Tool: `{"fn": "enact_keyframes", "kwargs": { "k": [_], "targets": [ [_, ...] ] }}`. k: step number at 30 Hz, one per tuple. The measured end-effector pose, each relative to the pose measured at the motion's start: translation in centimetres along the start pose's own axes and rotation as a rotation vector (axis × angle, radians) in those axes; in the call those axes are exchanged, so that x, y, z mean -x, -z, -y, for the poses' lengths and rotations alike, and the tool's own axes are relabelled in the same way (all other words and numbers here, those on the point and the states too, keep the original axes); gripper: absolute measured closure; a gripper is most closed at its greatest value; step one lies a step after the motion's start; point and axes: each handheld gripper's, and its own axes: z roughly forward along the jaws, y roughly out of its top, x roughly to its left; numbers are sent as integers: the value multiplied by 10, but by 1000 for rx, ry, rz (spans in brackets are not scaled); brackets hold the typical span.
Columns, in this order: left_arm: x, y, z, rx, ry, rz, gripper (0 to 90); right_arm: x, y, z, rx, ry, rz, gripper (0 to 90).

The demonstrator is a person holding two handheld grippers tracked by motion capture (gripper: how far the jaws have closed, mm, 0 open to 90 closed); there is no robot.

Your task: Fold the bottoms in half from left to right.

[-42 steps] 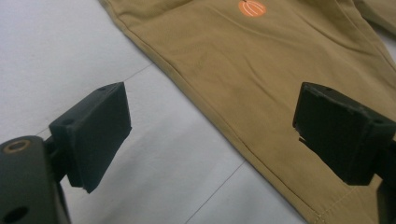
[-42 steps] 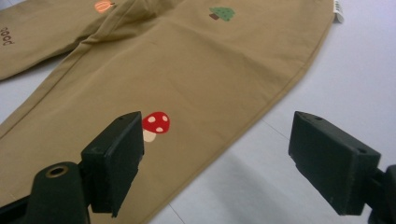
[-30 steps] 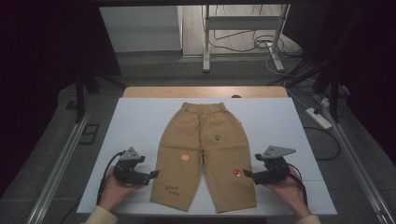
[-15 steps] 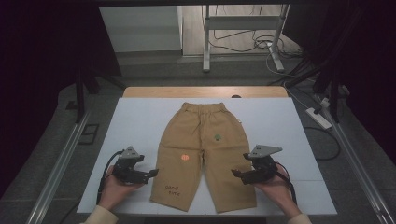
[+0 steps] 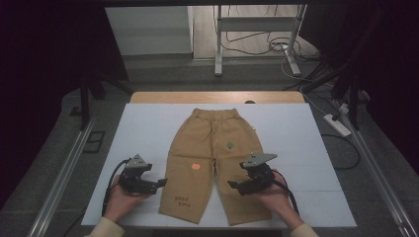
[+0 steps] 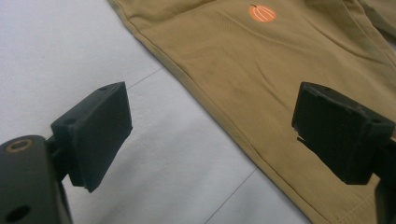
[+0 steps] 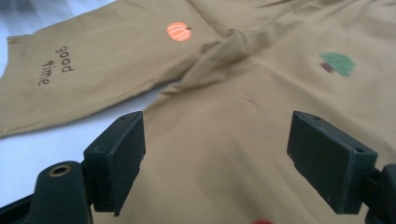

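free: white mat flanks | blocking: trousers mid-table

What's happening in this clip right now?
A person holds a two-jaw gripper in each hand over a pair of tan trousers spread flat on a white table. The left gripper sits at the outer edge of one trouser leg, jaws open, straddling the side seam. The right gripper hovers above the other leg, jaws also open. Neither has gripped the fabric yet. The trousers show a small pumpkin, a tree and the words "good time" near one hem.
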Motion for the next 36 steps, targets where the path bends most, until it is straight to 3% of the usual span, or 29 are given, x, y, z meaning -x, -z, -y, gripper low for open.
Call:
{"fn": "enact_keyframes", "kwargs": {
  "k": [36],
  "targets": [
    [-1,0,-2,8,-1,-11,124,-58,-62,-32,-59,125,-125,198]
  ]
}}
